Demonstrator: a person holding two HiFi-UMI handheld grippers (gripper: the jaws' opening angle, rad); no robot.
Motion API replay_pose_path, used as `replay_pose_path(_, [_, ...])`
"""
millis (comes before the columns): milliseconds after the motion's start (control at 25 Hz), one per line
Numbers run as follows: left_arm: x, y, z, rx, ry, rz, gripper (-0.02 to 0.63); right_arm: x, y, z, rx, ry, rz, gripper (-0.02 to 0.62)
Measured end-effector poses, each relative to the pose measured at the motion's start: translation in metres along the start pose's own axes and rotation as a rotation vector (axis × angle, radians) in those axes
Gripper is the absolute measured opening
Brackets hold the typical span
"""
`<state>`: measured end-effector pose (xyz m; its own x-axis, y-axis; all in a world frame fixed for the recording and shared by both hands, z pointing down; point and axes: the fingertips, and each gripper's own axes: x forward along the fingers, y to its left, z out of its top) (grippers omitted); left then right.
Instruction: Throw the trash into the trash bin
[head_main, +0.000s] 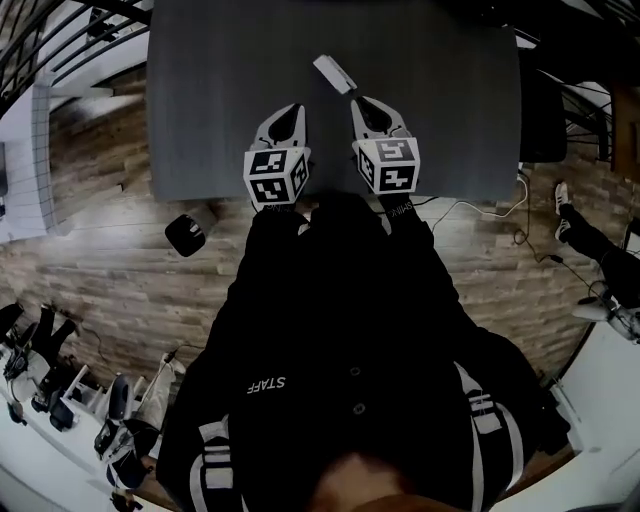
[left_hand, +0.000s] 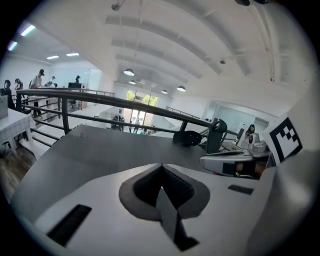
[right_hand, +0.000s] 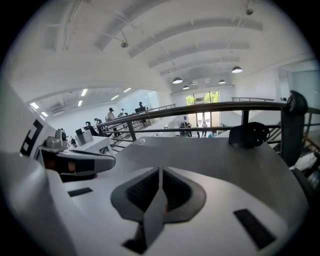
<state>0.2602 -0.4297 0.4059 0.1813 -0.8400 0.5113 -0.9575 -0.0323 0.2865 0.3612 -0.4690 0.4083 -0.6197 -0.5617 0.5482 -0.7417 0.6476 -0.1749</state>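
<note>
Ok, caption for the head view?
Left gripper and right gripper, both shut and empty, over the grey table, a small white item just ahead.

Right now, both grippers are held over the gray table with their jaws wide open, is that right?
Not quite: the left gripper and right gripper have their jaws shut, empty, as each gripper view shows. They are indeed over the gray table.

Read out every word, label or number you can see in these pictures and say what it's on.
"STAFF": on the person's black jacket, upside down in the head view.
White print just below the right marker cube: too small to read.
Left marker cube and the right one: square patterns only, no letters.
Gripper views: nothing readable.
</note>
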Motion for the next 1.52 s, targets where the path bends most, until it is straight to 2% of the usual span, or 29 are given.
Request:
replay_pose_path(200, [0.029,0.007,-0.031,-0.034,0.064,0.019,0.0,0.031,-0.01,-0.021,-0.033,0.065,0.017,0.02])
replay_pose_path(240, [0.033,0.01,-0.037,-0.041,0.076,0.023,0.0,0.038,-0.01,-0.026,-0.044,0.081,0.02,0.03])
replay_pose_path(320, [0.04,0.015,-0.047,-0.051,0.095,0.034,0.0,0.052,-0.011,-0.037,-0.064,0.115,0.033,0.091])
replay_pose_path(680, [0.084,0.033,-0.077,-0.101,0.144,0.063,0.0,0.101,-0.028,-0.074,-0.159,0.203,0.042,0.137])
replay_pose_path(920, [0.096,0.045,-0.091,-0.124,0.165,0.085,0.0,0.131,-0.03,-0.093,-0.252,0.259,0.056,0.212])
replay_pose_path(1240, [0.092,0.055,-0.101,-0.157,0.157,0.11,0.0,0.158,-0.037,-0.109,-0.34,0.325,0.0,0.208])
replay_pose_path(1320, [0.091,0.057,-0.102,-0.161,0.15,0.109,0.0,0.161,-0.038,-0.11,-0.356,0.324,-0.015,0.165])
replay_pose_path(1520, [0.082,0.057,-0.098,-0.165,0.124,0.104,0.0,0.152,-0.036,-0.096,-0.36,0.284,-0.029,0.156])
